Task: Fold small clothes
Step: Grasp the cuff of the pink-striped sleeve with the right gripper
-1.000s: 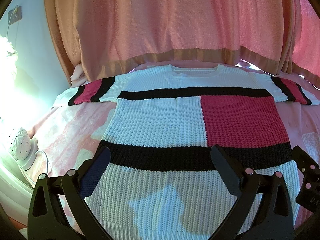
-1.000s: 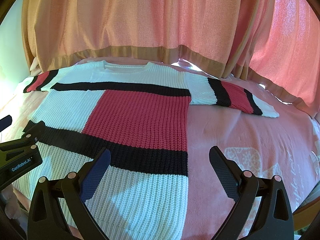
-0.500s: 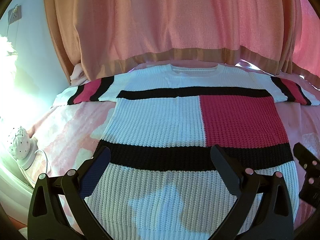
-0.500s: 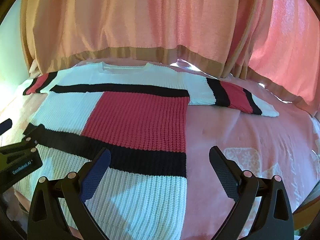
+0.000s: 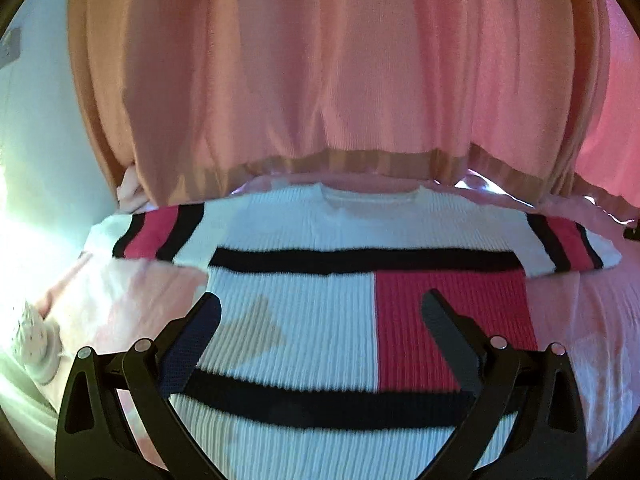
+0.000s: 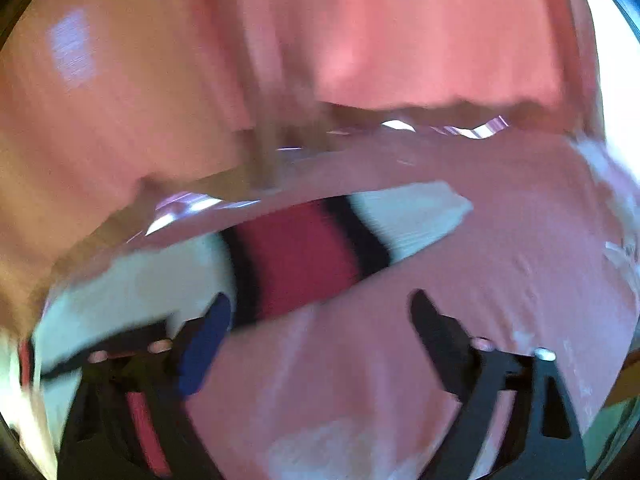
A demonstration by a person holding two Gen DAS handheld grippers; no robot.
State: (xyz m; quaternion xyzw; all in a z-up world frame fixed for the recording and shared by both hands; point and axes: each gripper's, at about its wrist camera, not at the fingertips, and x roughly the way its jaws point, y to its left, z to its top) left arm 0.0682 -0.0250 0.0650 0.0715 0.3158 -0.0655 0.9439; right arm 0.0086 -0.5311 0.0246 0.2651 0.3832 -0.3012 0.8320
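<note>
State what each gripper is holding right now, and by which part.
Nothing is held. The left gripper hangs open above the sweater. The right gripper, jaws just been closing, is open near the striped sleeve, nothing between its fingers.

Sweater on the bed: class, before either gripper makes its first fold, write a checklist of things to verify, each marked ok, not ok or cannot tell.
1. Sweater lies flat, front up, on the pink bedspread: ok.
2. Both sleeves spread outward, not tucked under: ok; right sleeve lies flat.
3. Left gripper open, nothing between its jaws: ok.
4. Right gripper open and empty: ok; its jaws have just been closing, with nothing between them.
5. Right gripper lined up on the sleeve cuff: cannot tell, the right wrist view is blurred.
6. Curtain hangs behind the collar, clear of the sweater: ok.
</note>
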